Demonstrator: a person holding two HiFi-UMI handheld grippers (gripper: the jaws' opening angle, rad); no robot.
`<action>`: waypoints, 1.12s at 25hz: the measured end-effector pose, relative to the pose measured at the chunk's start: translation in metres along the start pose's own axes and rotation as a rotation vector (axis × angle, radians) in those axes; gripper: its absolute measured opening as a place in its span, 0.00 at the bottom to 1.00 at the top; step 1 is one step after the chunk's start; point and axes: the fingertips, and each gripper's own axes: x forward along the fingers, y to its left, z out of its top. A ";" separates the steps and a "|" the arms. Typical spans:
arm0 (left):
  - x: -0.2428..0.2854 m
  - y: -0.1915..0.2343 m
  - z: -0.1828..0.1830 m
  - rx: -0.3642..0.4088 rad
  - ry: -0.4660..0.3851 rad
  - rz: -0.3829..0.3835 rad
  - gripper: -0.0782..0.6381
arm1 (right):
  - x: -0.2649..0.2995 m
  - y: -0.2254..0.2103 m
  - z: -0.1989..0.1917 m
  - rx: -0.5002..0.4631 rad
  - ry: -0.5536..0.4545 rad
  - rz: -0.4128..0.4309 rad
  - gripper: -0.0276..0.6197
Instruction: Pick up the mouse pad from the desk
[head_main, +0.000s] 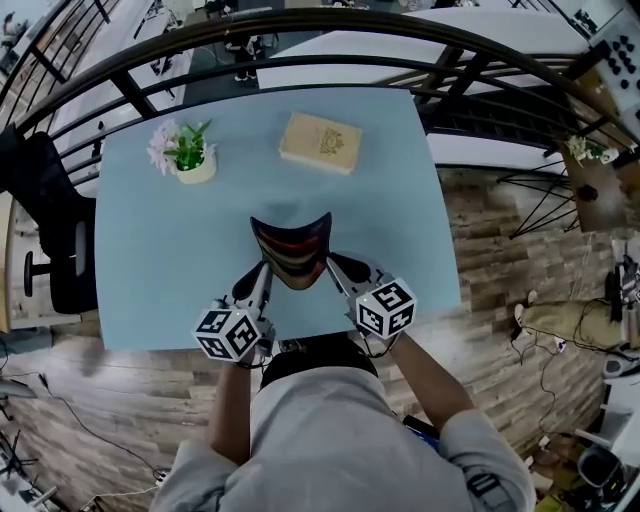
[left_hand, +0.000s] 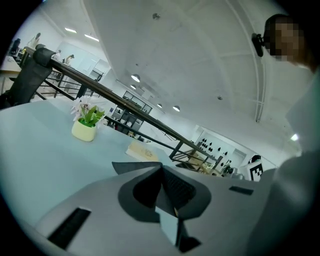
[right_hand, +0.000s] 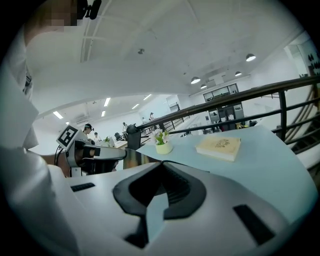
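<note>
The mouse pad (head_main: 292, 248), dark with coloured stripes on its face, hangs above the light blue desk (head_main: 150, 260) and sags in the middle between my two grippers. My left gripper (head_main: 265, 270) is shut on its left corner and my right gripper (head_main: 328, 265) is shut on its right corner. In the left gripper view the jaws (left_hand: 162, 182) meet, with a thin dark edge of the pad (left_hand: 131, 167) sticking out beyond them. The right gripper view shows its jaws (right_hand: 161, 175) closed too, and the pad's glossy surface (right_hand: 132, 159) runs left toward the other gripper.
A small potted plant (head_main: 190, 152) stands at the desk's far left and a cream book (head_main: 320, 142) lies at the far middle. A black railing (head_main: 300, 30) curves behind the desk. An office chair (head_main: 55, 230) stands at the left.
</note>
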 end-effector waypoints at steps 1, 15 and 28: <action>0.002 -0.001 0.003 0.004 -0.005 0.004 0.14 | 0.002 -0.002 0.004 -0.006 -0.003 0.007 0.07; 0.022 -0.022 0.050 0.061 -0.089 0.084 0.14 | 0.025 -0.021 0.069 -0.102 -0.068 0.091 0.07; 0.016 -0.047 0.061 0.083 -0.140 0.130 0.14 | 0.018 -0.016 0.099 -0.195 -0.123 0.162 0.07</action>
